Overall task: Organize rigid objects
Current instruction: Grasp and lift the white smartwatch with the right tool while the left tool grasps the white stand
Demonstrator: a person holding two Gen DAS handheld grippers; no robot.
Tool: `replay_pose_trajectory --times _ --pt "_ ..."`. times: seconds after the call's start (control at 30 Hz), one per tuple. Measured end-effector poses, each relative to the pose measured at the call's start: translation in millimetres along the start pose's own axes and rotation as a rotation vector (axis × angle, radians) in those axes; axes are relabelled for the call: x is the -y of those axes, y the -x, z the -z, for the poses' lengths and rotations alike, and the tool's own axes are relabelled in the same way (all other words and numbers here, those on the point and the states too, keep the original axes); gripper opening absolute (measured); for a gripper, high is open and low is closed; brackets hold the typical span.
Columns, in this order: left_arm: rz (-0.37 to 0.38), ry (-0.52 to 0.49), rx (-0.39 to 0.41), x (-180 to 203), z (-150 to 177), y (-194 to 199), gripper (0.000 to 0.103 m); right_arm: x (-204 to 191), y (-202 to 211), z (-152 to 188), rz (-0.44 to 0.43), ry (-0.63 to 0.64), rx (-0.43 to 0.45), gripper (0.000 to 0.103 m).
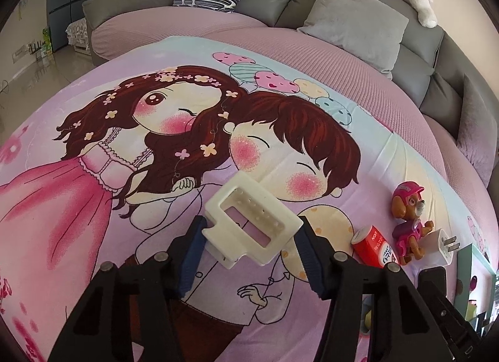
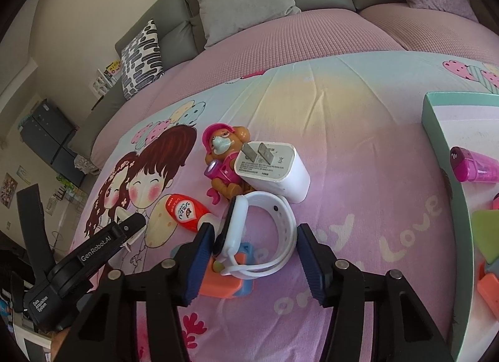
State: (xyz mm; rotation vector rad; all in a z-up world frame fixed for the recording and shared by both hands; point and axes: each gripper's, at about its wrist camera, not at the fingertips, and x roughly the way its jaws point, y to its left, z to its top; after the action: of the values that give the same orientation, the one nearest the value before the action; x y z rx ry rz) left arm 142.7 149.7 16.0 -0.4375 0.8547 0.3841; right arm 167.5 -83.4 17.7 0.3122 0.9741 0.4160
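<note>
Left gripper (image 1: pixel 249 237) pinches cream hair clip (image 1: pixel 249 224) by two corners, diagonally across its pads; risk: clip pivots or slips free. Right gripper (image 2: pixel 254 256), jaws spread, straddles white smartwatch (image 2: pixel 259 237), which rests on an orange block (image 2: pixel 218 287) directly beneath; risk: closing snags block, or strap flexes out

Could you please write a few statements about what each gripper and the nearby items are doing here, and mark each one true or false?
1. The left gripper holds a cream hair clip. True.
2. The right gripper is clamped shut on the white watch. False: its jaws stand open around it.
3. The white charger leans against the toy dog. True.
4. The red tube lies inside the green-rimmed box. False: it lies on the blanket.
</note>
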Motion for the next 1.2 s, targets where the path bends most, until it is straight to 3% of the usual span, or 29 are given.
replay_pose_trajectory --times 0.23,0.63,0.9,1.2 --pt "0.038 -0.001 0.006 3 -1 6 0.058 0 2 0 0.008 0.004 0.003 0.057" --pt "0.115 -0.03 0.134 23 -16 62 0.058 0 40 -13 -0.009 0.0 0.104 0.055" --pt "0.147 -0.072 0.164 43 -19 81 0.058 4 65 -20 -0.016 -0.009 0.165 0.055" --pt "0.203 -0.156 0.158 82 -11 91 0.058 27 98 -26 0.033 -0.048 0.226 0.055"
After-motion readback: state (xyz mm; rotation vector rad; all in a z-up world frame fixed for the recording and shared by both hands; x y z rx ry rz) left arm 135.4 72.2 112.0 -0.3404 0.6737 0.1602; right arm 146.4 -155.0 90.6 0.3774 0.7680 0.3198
